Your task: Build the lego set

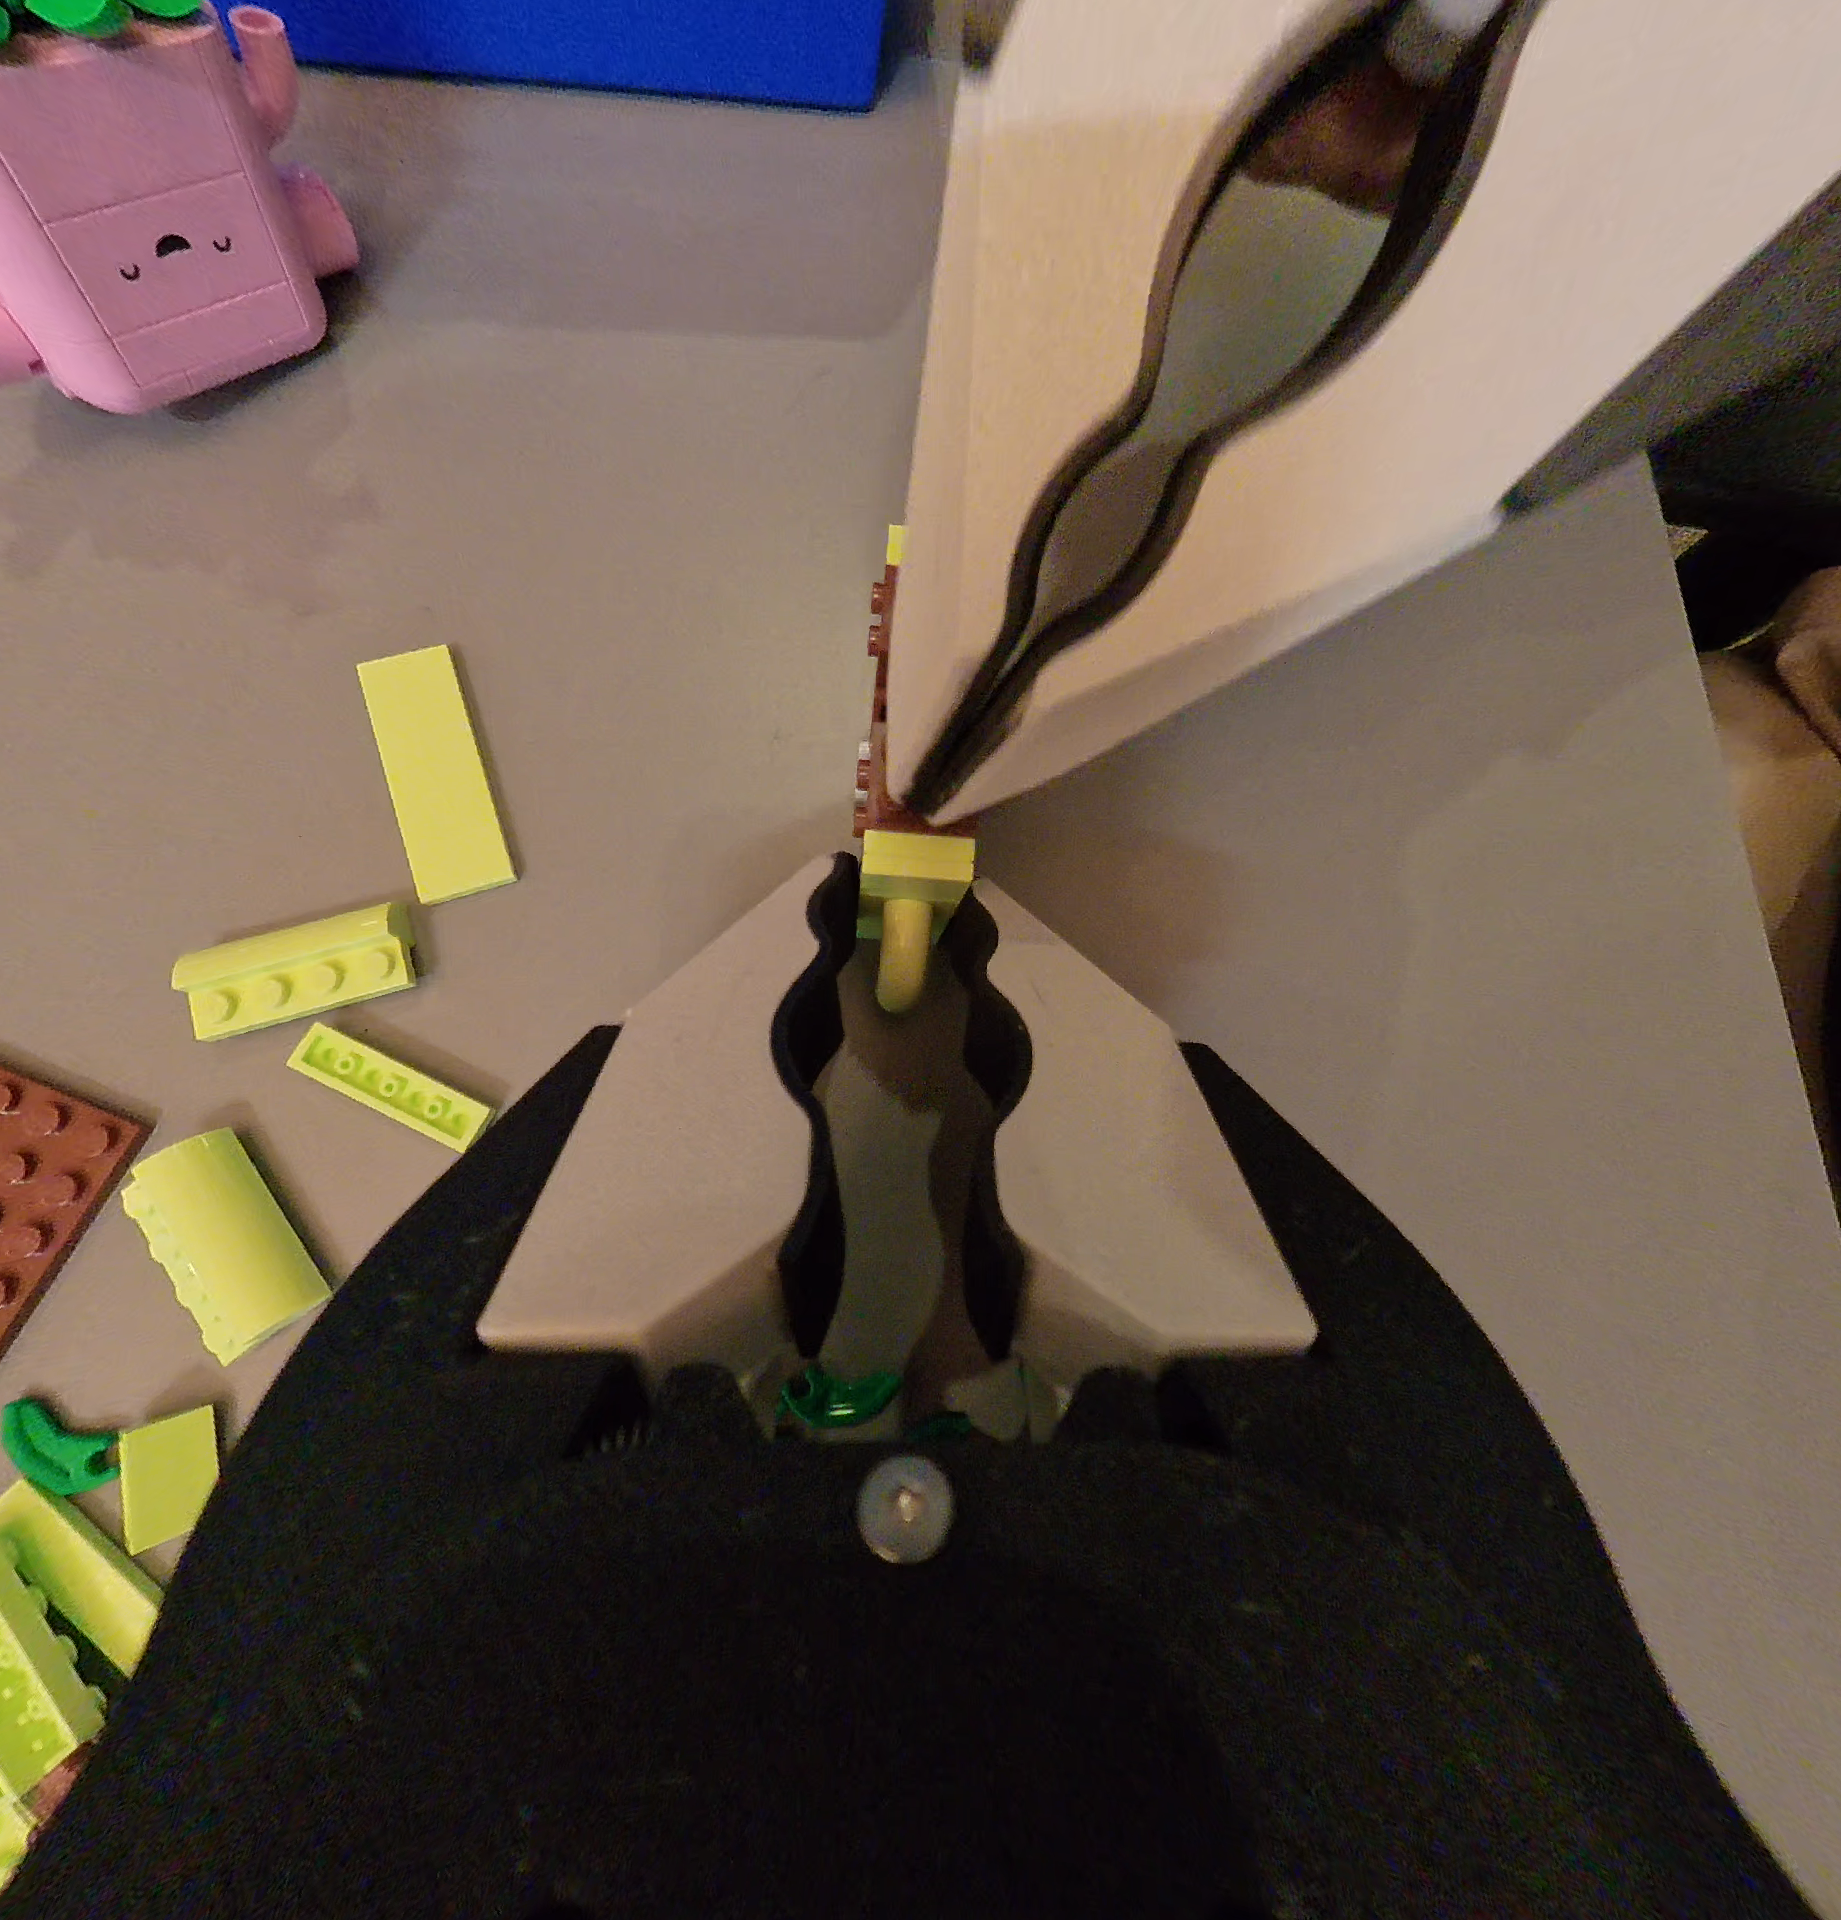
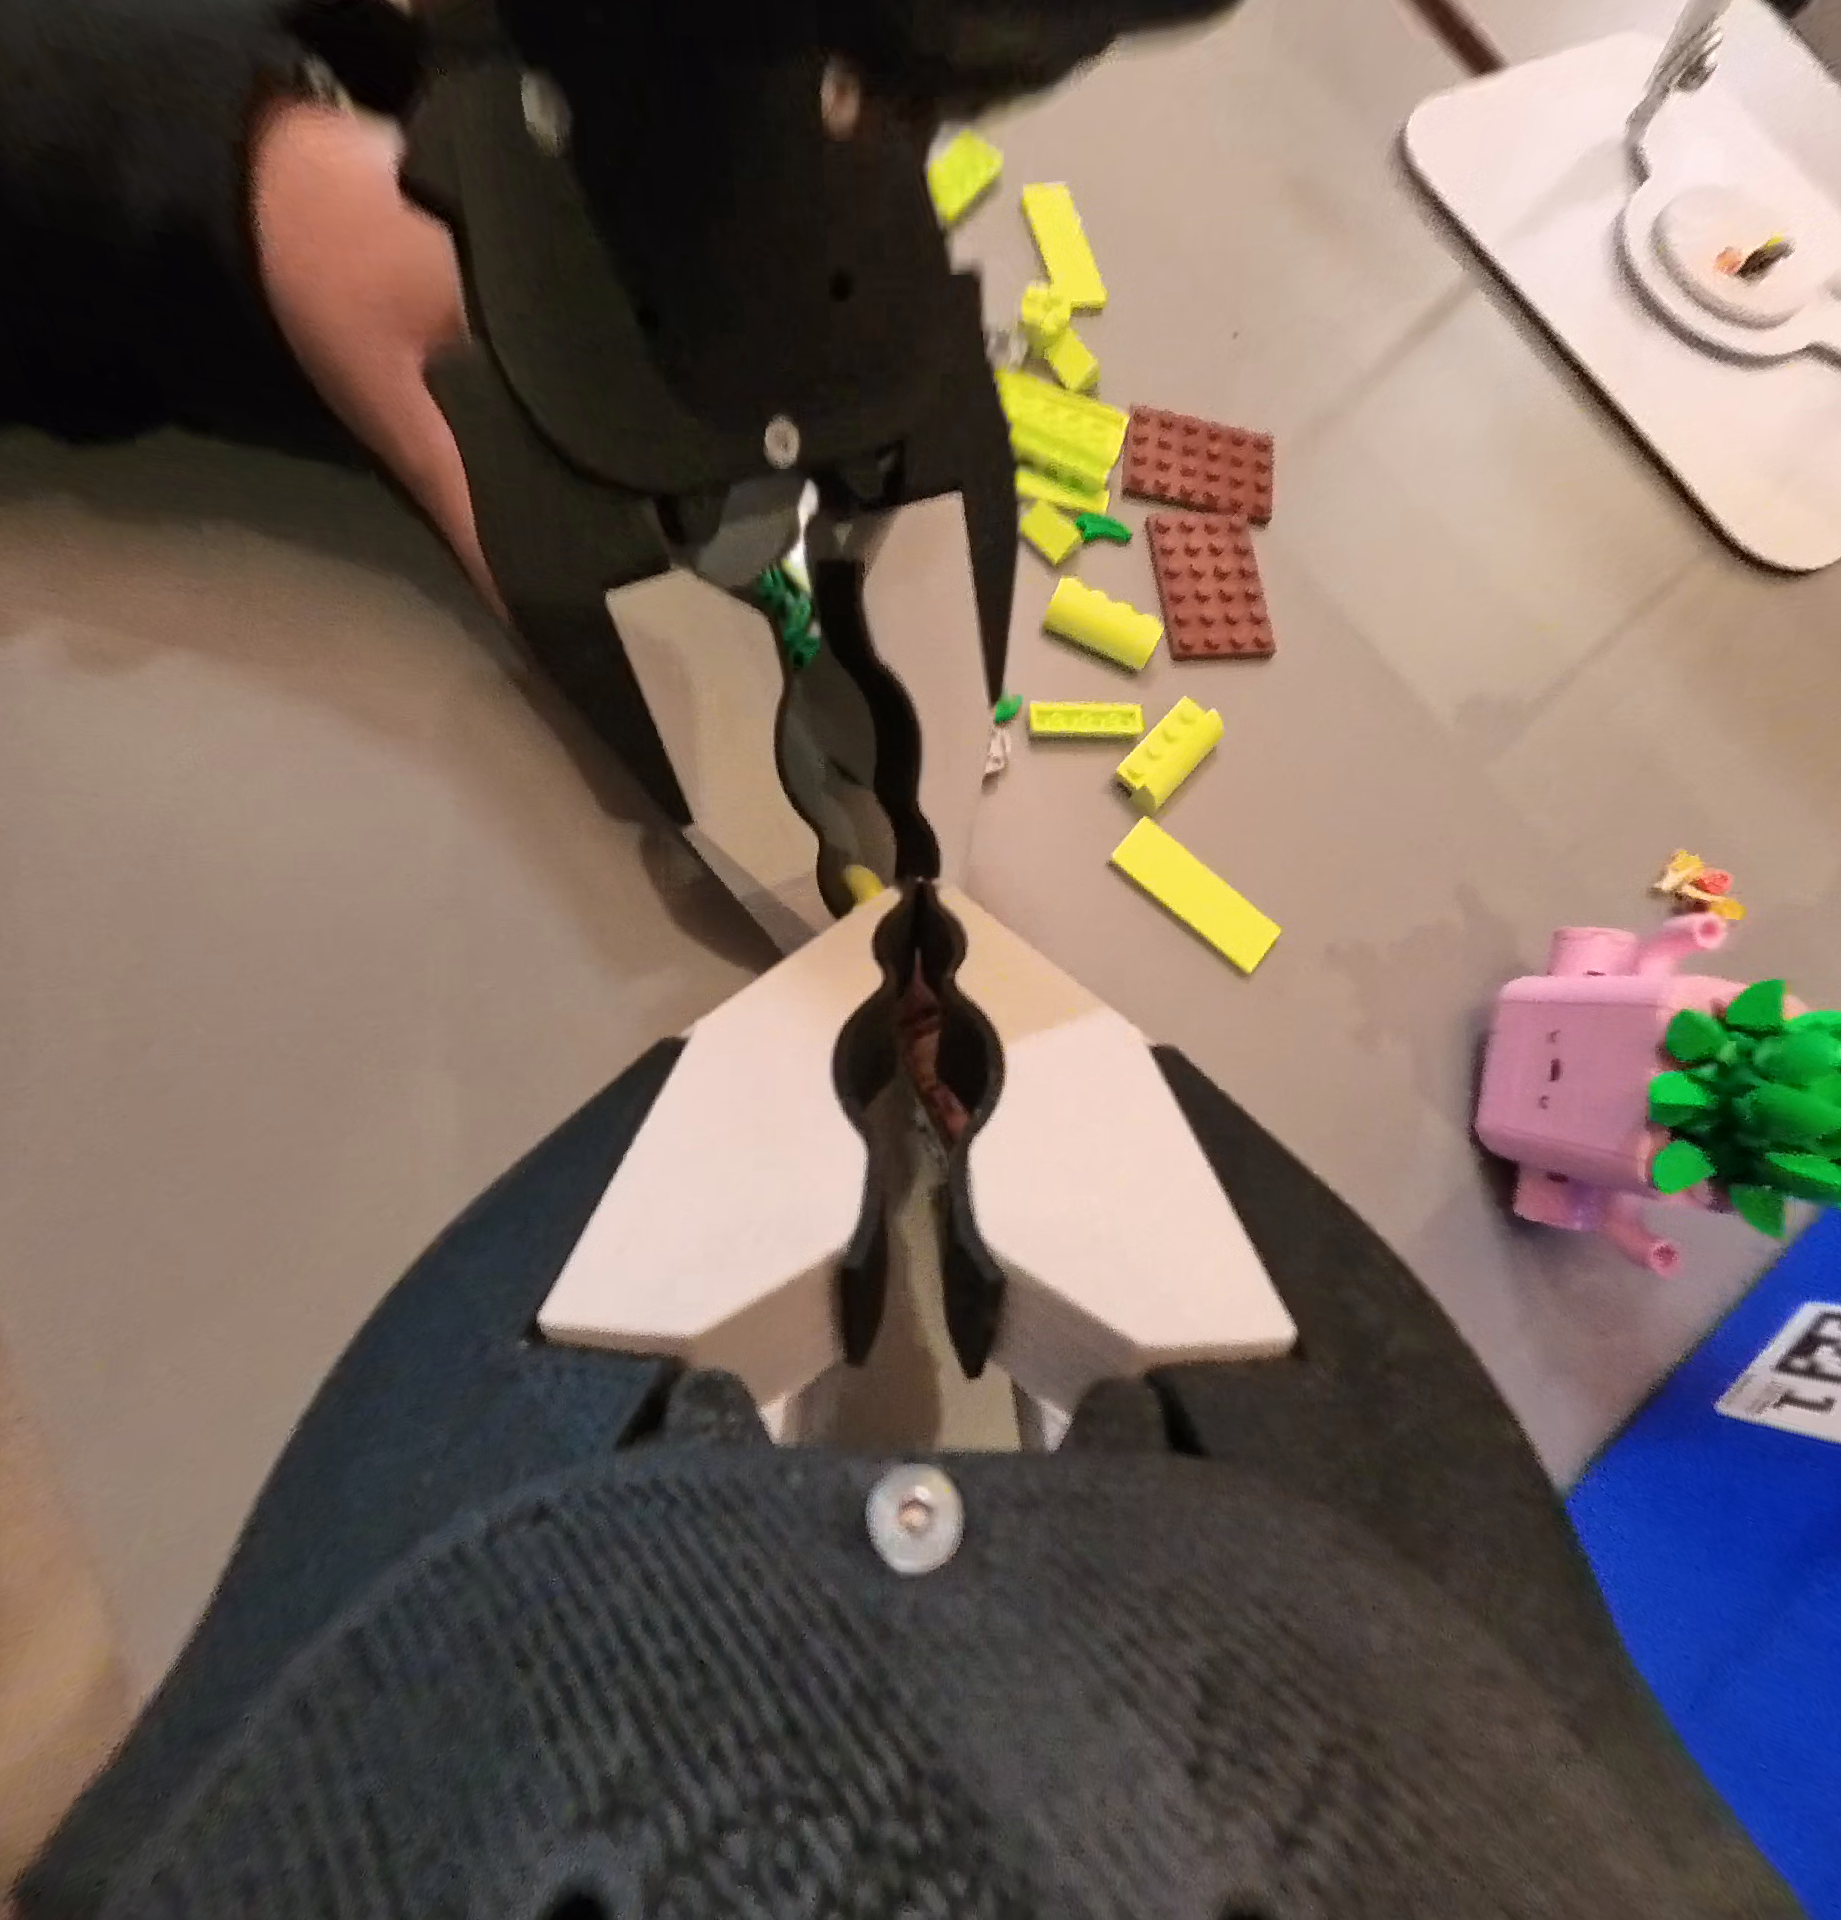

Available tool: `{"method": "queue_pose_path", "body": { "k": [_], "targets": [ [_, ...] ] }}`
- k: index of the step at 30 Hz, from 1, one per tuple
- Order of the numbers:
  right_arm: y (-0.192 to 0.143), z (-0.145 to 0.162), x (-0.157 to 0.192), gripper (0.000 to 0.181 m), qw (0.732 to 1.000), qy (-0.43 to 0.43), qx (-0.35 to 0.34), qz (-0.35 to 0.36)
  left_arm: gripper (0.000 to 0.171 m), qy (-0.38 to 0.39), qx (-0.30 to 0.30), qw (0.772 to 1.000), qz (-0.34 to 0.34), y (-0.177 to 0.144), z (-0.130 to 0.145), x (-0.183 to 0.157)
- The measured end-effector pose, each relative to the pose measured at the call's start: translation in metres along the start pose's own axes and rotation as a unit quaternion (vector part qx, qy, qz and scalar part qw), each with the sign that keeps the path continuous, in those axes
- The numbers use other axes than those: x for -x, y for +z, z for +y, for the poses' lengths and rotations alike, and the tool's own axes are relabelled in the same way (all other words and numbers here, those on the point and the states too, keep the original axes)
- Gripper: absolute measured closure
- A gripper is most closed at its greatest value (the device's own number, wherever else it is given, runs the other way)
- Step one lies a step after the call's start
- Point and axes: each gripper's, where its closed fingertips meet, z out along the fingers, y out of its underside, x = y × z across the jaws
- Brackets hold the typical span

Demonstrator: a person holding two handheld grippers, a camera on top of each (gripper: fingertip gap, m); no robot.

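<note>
Our left gripper [image 1: 911, 883] clamps a lime piece [image 1: 916, 871]; our right gripper [image 2: 921, 914] clamps a brown plate [image 2: 931, 1049], tips touching.

grey tabletop [image 1: 604, 499], blue box [image 1: 583, 47], dim light

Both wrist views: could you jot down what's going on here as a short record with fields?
Left gripper: jaws shut on lime piece with a curved peg
Right gripper: jaws shut on brown plate
Contact: lime piece meets the brown plate's end, held above the table
Loose parts: lime tile, two brown plates
Nearby: pink figure
</note>
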Motion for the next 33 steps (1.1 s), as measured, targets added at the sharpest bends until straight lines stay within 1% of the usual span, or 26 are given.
{"method": "queue_pose_path", "body": {
  "k": [1,2,4,7,10,12,14,17,22,24,26,27,29,30,31,32,33],
  "targets": [
    [-0.005,-0.005,-0.003,0.181,1.0,0.01,-0.009,-0.009,0.156,0.0,0.0,1.0,0.0,0.0,0.0,0.0],
    [-0.008,-0.007,-0.007,0.181,1.0,0.014,-0.003,-0.014,0.156,0.0,0.0,1.0,0.0,0.0,0.0,0.0],
    [-0.01,-0.004,-0.014,0.181,1.0,-0.002,0.025,-0.015,0.156,0.0,0.0,1.0,0.0,0.0,0.0,0.0],
    [-0.006,0.001,-0.005,0.181,0.998,-0.002,0.053,-0.045,0.156,0.0,0.0,1.0,-0.001,0.0,0.0,0.0],
    [-0.001,0.013,-0.002,0.181,0.994,-0.01,0.09,-0.056,0.156,0.002,0.001,1.0,-0.002,0.0,0.0,0.0],
    [0.0,0.015,0.0,0.181,0.992,-0.011,0.102,-0.069,0.156,0.003,0.001,1.0,-0.003,0.0,0.0,0.0],
    [0.0,0.016,0.002,0.181,0.988,-0.003,0.129,-0.086,0.156,0.003,0.001,1.0,-0.002,0.0,0.0,0.0],
    [0.001,0.017,0.003,0.181,0.983,-0.007,0.163,-0.09,0.156,0.003,0.001,1.0,-0.002,0.0,0.0,0.0],
    [0.001,0.018,0.003,0.181,0.977,0.003,0.192,-0.092,0.156,0.007,0.002,1.0,-0.002,0.0,0.0,0.0],
    [0.001,0.018,0.003,0.181,0.979,-0.007,0.183,-0.086,0.156,0.009,0.002,1.0,-0.003,0.0,0.0,0.0],
    [-0.002,0.015,0.0,0.181,0.986,-0.023,0.147,-0.071,0.156,0.013,0.002,1.0,-0.005,0.0,0.0,-0.001],
    [-0.008,0.009,-0.006,0.181,0.992,-0.021,0.111,-0.053,0.156,0.016,0.002,1.0,-0.006,0.0,0.0,-0.001],
    [-0.033,-0.006,-0.021,0.181,0.999,0.005,0.024,-0.023,0.156,0.015,0.002,1.0,-0.006,-0.001,0.001,-0.001],
    [-0.043,-0.002,-0.027,0.181,1.0,0.02,0.007,-0.013,0.156,0.013,0.002,1.0,-0.004,-0.002,0.002,0.0],
    [-0.047,0.013,-0.032,0.181,0.999,0.033,0.022,0.0,0.156,0.012,0.002,1.0,-0.001,-0.002,0.002,0.0],
    [-0.048,0.033,-0.034,0.179,0.998,0.042,0.051,0.008,0.156,0.013,0.002,1.0,0.002,-0.003,0.003,0.0],
    [-0.045,0.049,-0.031,0.174,0.996,0.047,0.071,0.006,0.156,0.016,0.004,1.0,0.003,-0.004,0.004,0.001]
  ]
}}
